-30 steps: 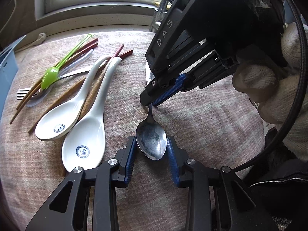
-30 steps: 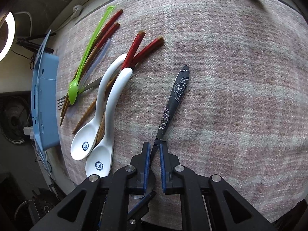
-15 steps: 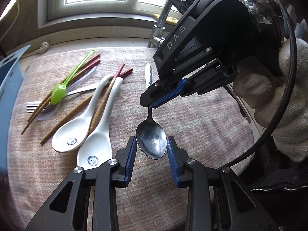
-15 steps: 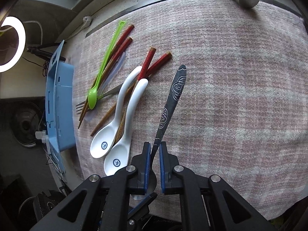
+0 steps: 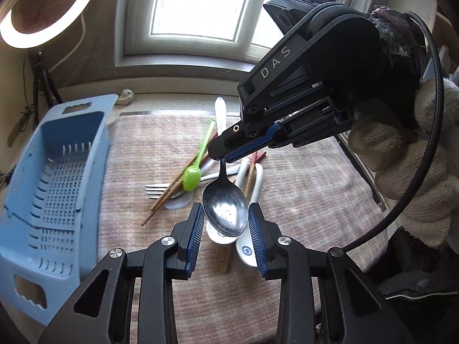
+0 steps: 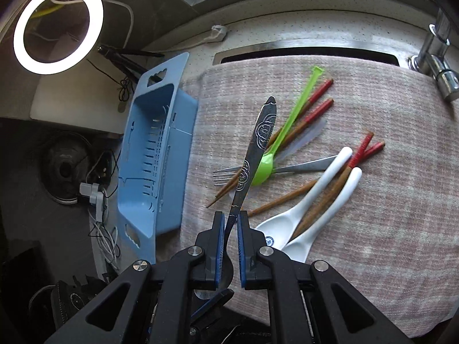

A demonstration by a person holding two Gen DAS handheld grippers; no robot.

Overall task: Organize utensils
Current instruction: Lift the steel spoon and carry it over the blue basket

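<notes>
Your left claw grips the bowl of the dark engraved metal spoon at lower centre. Your right claw is clamped on that spoon's neck, handle rising toward upper centre. Beyond, on the pink woven cloth, lie two white ceramic spoons, red-tipped wooden chopsticks, a green plastic spoon and a steel fork. A blue perforated plastic basket sits at left.

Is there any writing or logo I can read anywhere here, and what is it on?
"DAS": white letters on the black body of the right gripper.
Round blue emblems in the bowls of the two white spoons: too small to read.
Metal spoon handle: engraved flower pattern, no words.
Blue basket: no writing visible.
</notes>
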